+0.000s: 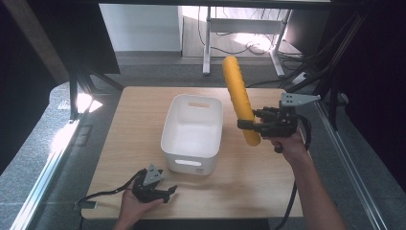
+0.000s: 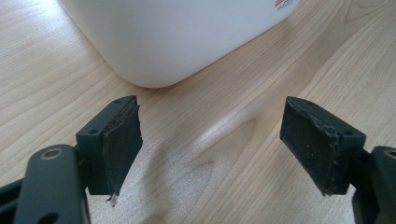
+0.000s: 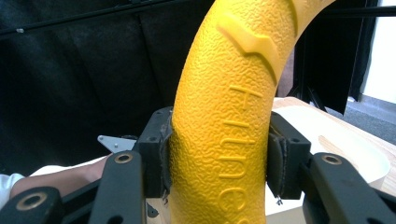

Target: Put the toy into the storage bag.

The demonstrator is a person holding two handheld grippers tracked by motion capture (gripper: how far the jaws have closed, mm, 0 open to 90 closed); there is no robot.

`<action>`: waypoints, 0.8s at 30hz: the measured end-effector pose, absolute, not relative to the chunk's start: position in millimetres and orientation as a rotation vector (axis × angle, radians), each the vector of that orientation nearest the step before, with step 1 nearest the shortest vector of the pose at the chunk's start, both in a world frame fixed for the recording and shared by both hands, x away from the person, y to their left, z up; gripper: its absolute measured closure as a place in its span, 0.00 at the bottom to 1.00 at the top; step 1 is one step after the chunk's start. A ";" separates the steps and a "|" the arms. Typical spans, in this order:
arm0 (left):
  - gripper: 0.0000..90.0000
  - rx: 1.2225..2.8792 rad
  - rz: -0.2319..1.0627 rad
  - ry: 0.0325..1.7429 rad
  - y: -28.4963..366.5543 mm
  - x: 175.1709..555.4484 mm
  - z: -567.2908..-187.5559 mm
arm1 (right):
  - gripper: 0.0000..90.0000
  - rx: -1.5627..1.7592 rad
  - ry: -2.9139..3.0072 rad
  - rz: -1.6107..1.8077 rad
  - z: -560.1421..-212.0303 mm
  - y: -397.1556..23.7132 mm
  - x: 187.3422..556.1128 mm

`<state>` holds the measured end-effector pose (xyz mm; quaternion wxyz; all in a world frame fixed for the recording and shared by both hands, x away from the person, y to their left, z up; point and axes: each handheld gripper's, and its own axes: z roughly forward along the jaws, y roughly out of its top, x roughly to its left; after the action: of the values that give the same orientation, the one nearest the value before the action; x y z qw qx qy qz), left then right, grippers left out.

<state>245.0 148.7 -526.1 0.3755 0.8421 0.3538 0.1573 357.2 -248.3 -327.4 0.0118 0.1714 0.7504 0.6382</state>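
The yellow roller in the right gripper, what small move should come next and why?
Probably carry the yellow roller leftward over the white bin. The right gripper clamps it near its lower end, upright, in the air beside the bin's right wall, and the bin looks empty. The left gripper rests open on the table.

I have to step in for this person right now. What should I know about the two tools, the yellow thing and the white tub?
Right tool: shut on the yellow foam roller, held in the air, right of the white bin.
Left tool: open, nothing between its jaws, low over the table by the bin's near corner.
Done: roller is gripped and off the table.
Left, probably: put the roller into the bin and let go.
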 end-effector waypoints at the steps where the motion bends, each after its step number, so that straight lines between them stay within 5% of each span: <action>1: 0.23 2.155 0.402 0.905 148.7 245.0 -526.0 | 0.56 0.529 2.338 1.990 -327.0 -247.8 357.4; 24: 0.23 2.156 0.404 0.905 148.9 245.0 -526.0 | 0.56 0.498 2.322 2.002 -317.5 -237.7 357.8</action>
<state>245.0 148.9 -526.0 0.3751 0.8423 0.3535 0.1578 357.8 -237.7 -317.5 0.0178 0.1602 0.7474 0.6445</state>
